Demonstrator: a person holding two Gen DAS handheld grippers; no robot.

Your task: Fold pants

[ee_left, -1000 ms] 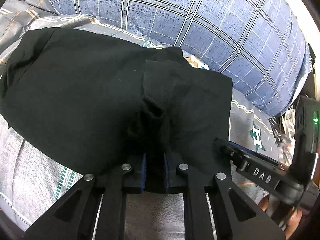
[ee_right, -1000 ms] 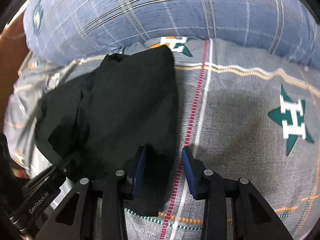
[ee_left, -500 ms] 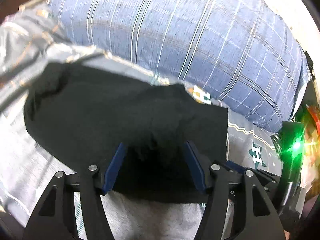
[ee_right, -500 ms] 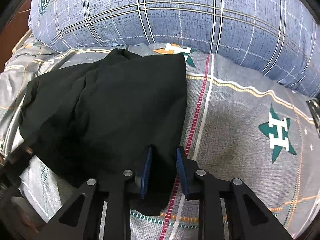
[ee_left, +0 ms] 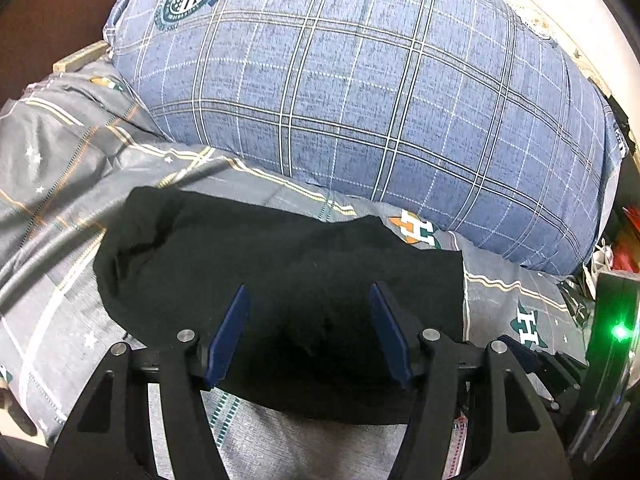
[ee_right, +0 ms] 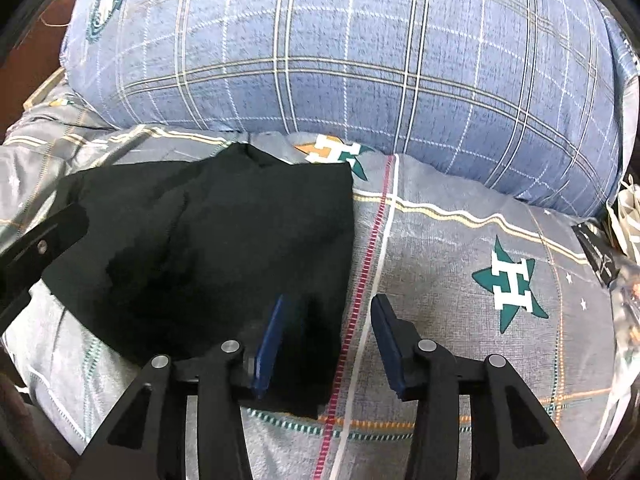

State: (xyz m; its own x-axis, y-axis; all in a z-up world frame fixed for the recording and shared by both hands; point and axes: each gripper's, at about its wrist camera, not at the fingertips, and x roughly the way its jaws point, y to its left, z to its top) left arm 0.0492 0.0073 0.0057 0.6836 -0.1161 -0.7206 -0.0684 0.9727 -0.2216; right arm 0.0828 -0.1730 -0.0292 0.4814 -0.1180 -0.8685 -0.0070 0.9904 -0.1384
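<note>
The black pants (ee_left: 280,280) lie folded in a compact bundle on the grey patterned bedsheet (ee_left: 60,184), in front of a big blue plaid pillow. My left gripper (ee_left: 308,332) is open and empty, its blue pads spread wide above the near edge of the bundle. In the right wrist view the pants (ee_right: 224,248) lie left of centre. My right gripper (ee_right: 328,340) is open and empty over their right near corner, the left pad above the cloth, the right pad above the sheet (ee_right: 460,280).
The blue plaid pillow (ee_left: 360,100) fills the far side of the bed. The right gripper's body (ee_left: 608,344) with a green light shows at the right edge. The left gripper's arm (ee_right: 36,248) shows at the left. Clutter (ee_right: 624,216) lies off the bed's right edge.
My left gripper let go of the pants, opened wide and pulled back. My right gripper closed partway on the corner, then opened again and drew back. The bundle now lies flat.
</note>
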